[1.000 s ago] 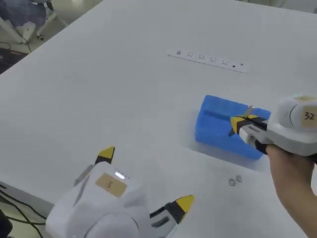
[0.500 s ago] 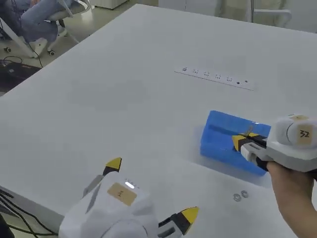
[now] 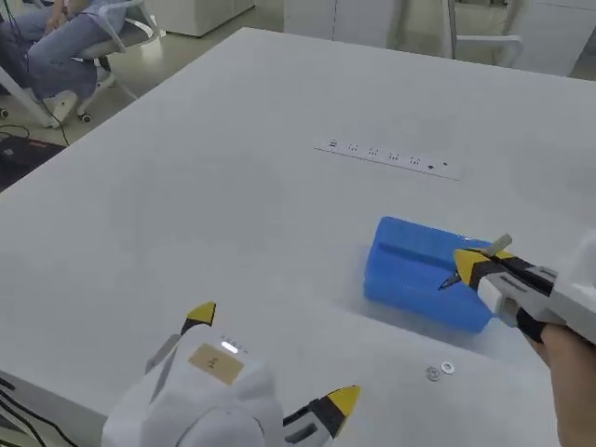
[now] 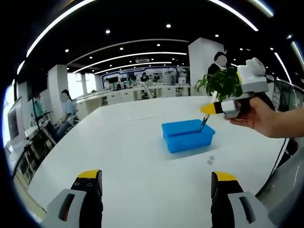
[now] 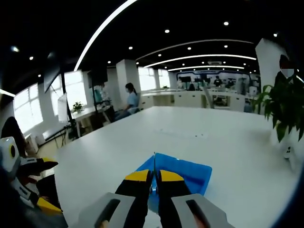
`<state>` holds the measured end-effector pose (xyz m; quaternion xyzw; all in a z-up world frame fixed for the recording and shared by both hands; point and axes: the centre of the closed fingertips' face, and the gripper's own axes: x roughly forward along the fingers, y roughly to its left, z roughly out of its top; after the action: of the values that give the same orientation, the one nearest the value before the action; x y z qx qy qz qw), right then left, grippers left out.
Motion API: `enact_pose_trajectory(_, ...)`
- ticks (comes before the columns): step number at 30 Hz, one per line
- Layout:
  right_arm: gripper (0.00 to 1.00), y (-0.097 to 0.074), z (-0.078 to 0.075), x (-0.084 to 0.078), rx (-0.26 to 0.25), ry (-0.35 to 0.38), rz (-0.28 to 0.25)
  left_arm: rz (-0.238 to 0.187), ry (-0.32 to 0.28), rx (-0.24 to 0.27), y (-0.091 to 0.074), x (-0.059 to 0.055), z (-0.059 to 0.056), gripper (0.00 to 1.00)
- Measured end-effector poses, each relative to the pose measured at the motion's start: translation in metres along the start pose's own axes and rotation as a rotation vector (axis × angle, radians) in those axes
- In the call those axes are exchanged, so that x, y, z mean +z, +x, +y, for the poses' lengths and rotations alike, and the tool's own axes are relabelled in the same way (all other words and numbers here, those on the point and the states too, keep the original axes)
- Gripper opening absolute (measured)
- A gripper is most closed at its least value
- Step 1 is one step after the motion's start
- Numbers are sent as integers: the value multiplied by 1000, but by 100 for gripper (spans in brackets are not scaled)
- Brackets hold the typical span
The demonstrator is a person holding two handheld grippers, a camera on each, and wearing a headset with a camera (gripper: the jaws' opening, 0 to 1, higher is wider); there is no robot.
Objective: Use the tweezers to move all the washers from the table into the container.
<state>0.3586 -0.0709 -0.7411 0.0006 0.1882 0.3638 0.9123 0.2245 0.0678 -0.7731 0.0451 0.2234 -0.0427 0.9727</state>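
On my left, the left gripper [image 3: 271, 357] hangs low over the near table [image 3: 233, 186] with its jaws spread wide and nothing between them. The blue container [image 3: 414, 270] sits further right, and I cannot make out anything inside it, while two washers [image 3: 440, 371] lie together on the table just in front of it. The right gripper [image 3: 475, 265] has its jaws pressed together on the tweezers [image 3: 450, 279], whose tips point down over the container.
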Motion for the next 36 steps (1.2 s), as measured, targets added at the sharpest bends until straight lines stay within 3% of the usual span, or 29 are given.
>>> enact_pose_trajectory(5,3,-9,6,-25,9,16,43,4,5,6,0,-1,1,97)
enact_pose_trajectory(11,3,-7,10,-53,25,7,114,5,6,13,-1,0,2,97)
enact_pose_trajectory(18,3,0,3,-75,30,-16,168,9,7,21,-1,0,3,97)
enact_pose_trajectory(27,3,0,0,-85,23,-29,199,11,6,25,0,-1,4,97)
enact_pose_trajectory(36,2,-3,5,-87,26,-29,176,11,6,26,0,-1,5,96)
